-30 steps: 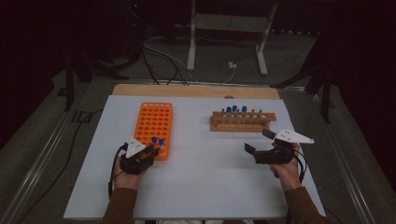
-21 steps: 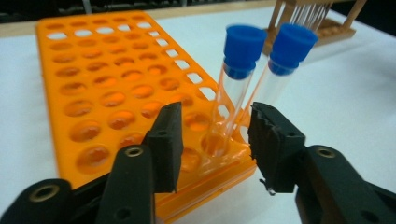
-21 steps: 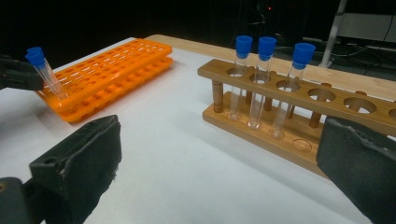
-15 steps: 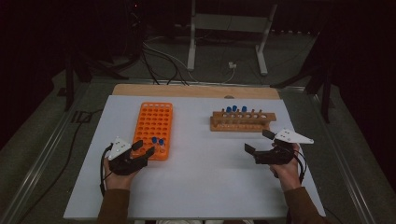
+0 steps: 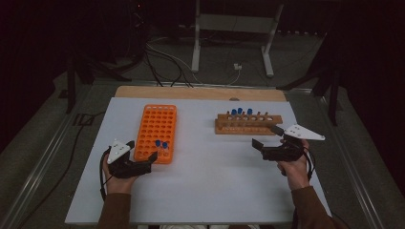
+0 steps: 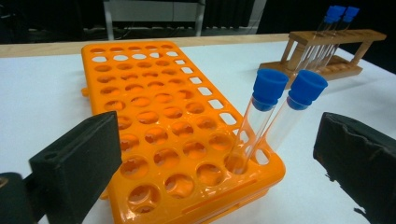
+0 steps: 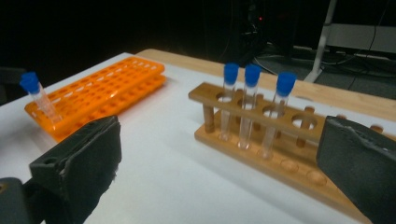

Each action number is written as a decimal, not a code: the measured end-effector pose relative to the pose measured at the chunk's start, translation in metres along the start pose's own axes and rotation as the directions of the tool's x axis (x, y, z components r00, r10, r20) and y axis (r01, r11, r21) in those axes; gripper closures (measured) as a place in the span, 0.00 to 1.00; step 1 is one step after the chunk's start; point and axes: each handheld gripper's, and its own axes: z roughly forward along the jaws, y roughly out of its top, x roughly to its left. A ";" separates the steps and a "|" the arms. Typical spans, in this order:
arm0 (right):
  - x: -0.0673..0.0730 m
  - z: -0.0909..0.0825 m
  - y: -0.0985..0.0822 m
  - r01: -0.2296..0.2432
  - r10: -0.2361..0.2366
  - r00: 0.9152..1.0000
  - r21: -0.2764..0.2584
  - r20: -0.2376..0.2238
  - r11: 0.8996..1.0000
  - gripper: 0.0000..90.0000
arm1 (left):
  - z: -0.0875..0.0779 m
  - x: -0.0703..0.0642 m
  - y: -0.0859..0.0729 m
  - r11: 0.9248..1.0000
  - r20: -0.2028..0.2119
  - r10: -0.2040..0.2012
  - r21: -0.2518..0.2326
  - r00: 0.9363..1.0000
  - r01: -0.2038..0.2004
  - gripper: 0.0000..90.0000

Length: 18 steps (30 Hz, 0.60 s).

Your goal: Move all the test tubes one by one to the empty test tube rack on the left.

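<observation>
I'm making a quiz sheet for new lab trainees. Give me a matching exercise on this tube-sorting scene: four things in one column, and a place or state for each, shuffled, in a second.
Things:
1. orange rack
2. wooden rack
3. left gripper
4. right gripper

Places or states:
A. holds three blue-capped tubes
B. open and empty, just in front of the wooden rack
C. holds two blue-capped tubes at its near corner
D. jaws just opened, empty, beside the orange rack's near end

Pairs: 1-C, 2-A, 3-D, 4-B
</observation>
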 end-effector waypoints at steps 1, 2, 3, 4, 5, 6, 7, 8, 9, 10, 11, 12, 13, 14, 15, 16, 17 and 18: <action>-0.001 0.001 0.003 -0.001 0.001 1.000 0.001 0.004 1.000 0.00 | 0.000 0.000 0.000 1.000 0.003 0.000 -0.003 1.000 0.000 0.01; -0.002 0.003 0.006 -0.002 0.002 1.000 0.002 0.008 1.000 0.00 | 0.000 0.000 -0.001 1.000 0.004 -0.005 -0.007 1.000 0.005 0.01; -0.004 0.004 0.008 -0.004 0.004 1.000 0.001 0.011 1.000 0.00 | 0.000 0.000 -0.002 1.000 0.001 -0.011 -0.011 1.000 0.011 0.01; -0.005 0.006 0.011 -0.006 0.006 1.000 -0.002 0.019 1.000 0.00 | 0.001 0.001 -0.003 1.000 0.000 -0.016 -0.011 1.000 0.016 0.01; -0.007 0.007 0.013 -0.017 0.017 1.000 -0.009 0.024 1.000 0.01 | 0.001 0.001 -0.004 1.000 -0.003 -0.020 -0.011 1.000 0.020 0.01; -0.009 0.009 0.016 -0.032 0.032 0.999 -0.013 0.022 0.999 0.01 | 0.001 0.002 -0.004 1.000 -0.008 -0.020 -0.015 1.000 0.020 0.01; -0.010 0.011 0.018 -0.042 0.043 0.999 -0.015 0.020 0.999 0.01 | 0.000 0.002 -0.004 1.000 -0.010 -0.020 -0.020 1.000 0.020 0.01; -0.012 0.013 0.019 -0.040 0.041 0.999 -0.016 0.027 0.999 0.01 | -0.001 0.002 -0.004 0.999 -0.011 -0.021 -0.026 1.000 0.021 0.01; -0.013 0.015 0.021 -0.043 0.044 0.999 -0.017 0.030 0.999 0.01 | -0.001 0.003 -0.004 0.999 -0.016 -0.023 -0.029 1.000 0.023 0.01; -0.014 0.018 0.022 -0.047 0.048 0.998 -0.015 0.031 0.999 0.01 | -0.002 0.003 -0.004 0.999 -0.020 -0.026 -0.034 0.999 0.025 0.01; -0.016 0.021 0.023 -0.052 0.053 0.998 -0.013 0.033 0.999 0.01 | -0.002 0.004 -0.004 0.999 -0.022 -0.030 -0.037 0.999 0.029 0.01; -0.017 0.023 0.024 -0.056 0.056 0.998 -0.011 0.038 0.998 0.01 | -0.003 0.004 -0.004 0.999 -0.022 -0.032 -0.038 0.999 0.031 0.01; -0.018 0.026 0.025 -0.057 0.057 0.998 -0.006 0.041 0.998 0.01 | -0.003 0.005 -0.004 0.999 -0.024 -0.034 -0.041 0.999 0.033 0.01; -0.019 0.029 0.025 -0.061 0.060 0.997 -0.001 0.049 0.998 0.01 | -0.003 0.005 -0.004 0.998 -0.025 -0.039 -0.043 0.999 0.038 0.01; -0.020 0.031 0.026 -0.059 0.059 0.996 0.000 0.061 0.998 0.03 | -0.003 0.006 -0.004 0.998 -0.028 -0.041 -0.043 0.999 0.040 0.01; -0.021 0.033 0.026 -0.057 0.056 0.996 0.000 0.067 0.998 0.05 | -0.003 0.006 -0.004 0.998 -0.030 -0.043 -0.044 0.999 0.041 0.01; -0.022 0.036 0.027 -0.055 0.054 0.996 0.005 0.073 0.998 0.05 | -0.003 0.007 -0.004 0.998 -0.030 -0.044 -0.044 0.999 0.043 0.01; -0.023 0.038 0.027 -0.055 0.054 0.995 0.013 0.081 0.998 0.05 | -0.003 0.007 -0.005 0.998 -0.030 -0.047 -0.043 0.998 0.045 0.01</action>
